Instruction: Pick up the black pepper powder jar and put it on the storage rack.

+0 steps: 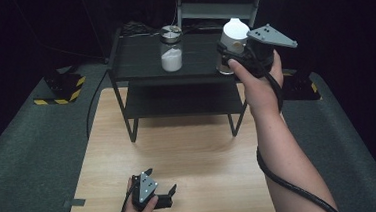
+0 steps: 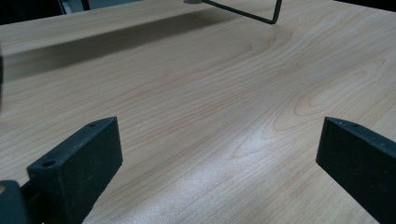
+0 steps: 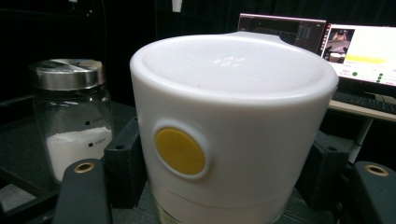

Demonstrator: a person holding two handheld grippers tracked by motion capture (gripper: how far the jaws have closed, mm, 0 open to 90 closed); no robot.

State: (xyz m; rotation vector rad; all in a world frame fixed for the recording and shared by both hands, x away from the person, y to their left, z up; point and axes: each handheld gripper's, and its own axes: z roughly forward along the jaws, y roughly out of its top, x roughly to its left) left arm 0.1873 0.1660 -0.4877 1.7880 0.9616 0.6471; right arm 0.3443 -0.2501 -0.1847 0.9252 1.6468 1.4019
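The right gripper (image 1: pixel 230 53) is clamped on the white-lidded jar (image 3: pixel 233 121) at the right of the black shelf's (image 1: pixel 137 54) top; it should stay upright and clear the metal-lidded jar (image 1: pixel 171 48) of white powder to its left. The left gripper (image 1: pixel 159 193) rests on the near table (image 2: pixel 196 93), jaws apart; no brand is readable, the jar's small markings too blurred.

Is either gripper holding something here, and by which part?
The right gripper clamps the white-lidded container by the sides of its lid. The left gripper is open on the table, holding nothing.
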